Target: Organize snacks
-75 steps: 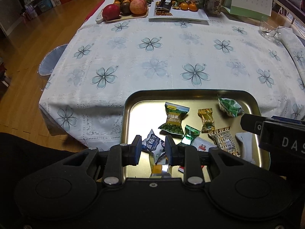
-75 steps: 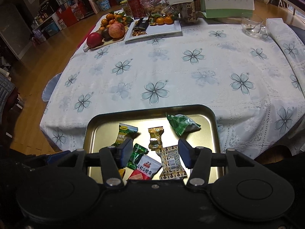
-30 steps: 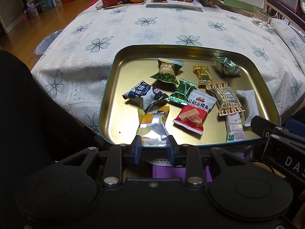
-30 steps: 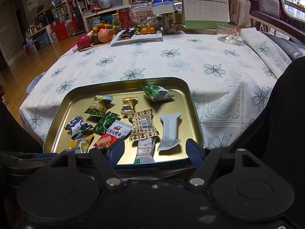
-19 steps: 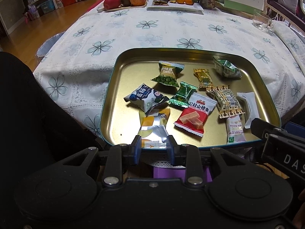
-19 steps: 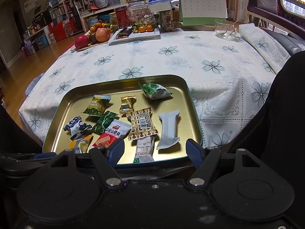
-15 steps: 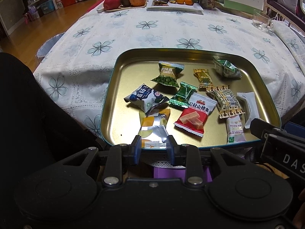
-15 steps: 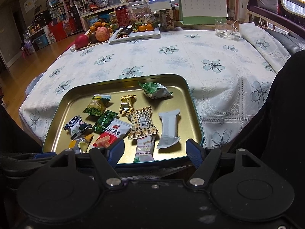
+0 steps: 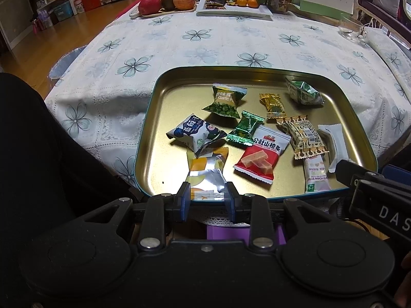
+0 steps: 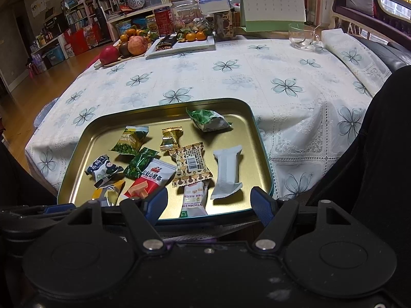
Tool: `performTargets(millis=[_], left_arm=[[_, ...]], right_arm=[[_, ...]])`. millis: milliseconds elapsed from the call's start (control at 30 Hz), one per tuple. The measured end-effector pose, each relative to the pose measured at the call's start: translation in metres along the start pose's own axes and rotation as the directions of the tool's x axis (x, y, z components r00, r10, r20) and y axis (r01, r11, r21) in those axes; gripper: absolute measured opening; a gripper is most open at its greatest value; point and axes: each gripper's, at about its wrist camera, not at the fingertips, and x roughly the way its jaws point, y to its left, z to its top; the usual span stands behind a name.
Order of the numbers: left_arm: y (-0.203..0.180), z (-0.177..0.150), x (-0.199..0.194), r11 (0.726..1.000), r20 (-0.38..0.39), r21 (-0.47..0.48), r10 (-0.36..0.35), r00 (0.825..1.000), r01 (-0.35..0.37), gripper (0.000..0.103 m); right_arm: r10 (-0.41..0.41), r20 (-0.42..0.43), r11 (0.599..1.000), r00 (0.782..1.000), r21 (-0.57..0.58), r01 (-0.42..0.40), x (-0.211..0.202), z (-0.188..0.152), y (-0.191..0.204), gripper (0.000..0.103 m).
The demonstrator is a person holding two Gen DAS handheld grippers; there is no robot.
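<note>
A gold metal tray (image 9: 154,133) (image 10: 259,138) sits at the near edge of the table and holds several wrapped snacks. Among them are a silver-and-yellow packet (image 9: 205,177), a blue-and-white packet (image 9: 195,133), a red packet (image 9: 262,154) (image 10: 149,179) and a white bar (image 10: 227,170). My left gripper (image 9: 207,200) sits just off the tray's near rim, its jaws narrowly apart on either side of the silver-and-yellow packet's near end. My right gripper (image 10: 209,204) is wide open and empty, low at the tray's near rim.
The table has a white flowered cloth (image 9: 195,48). At its far end stand a fruit board (image 10: 123,48), a white plate of snacks (image 10: 185,43), jars, a desk calendar (image 10: 272,2) and a glass cup (image 10: 303,36). Dark clothing fills the left and right edges.
Both grippers have pulled back from over the tray to its near edge and now hold nearly still. The left jaws' gap looks unchanged.
</note>
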Motion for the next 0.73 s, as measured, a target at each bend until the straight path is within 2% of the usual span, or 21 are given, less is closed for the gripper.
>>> performTargets(millis=[733], left_arm=[[-0.001, -0.0009, -0.0004, 1.0, -0.008, 0.011, -0.012, 1.0, 0.012, 0.04]], right_arm=[[-0.004, -0.004, 1.0, 1.0, 0.017, 0.004, 0.0002, 0.0, -0.0004, 0.074]])
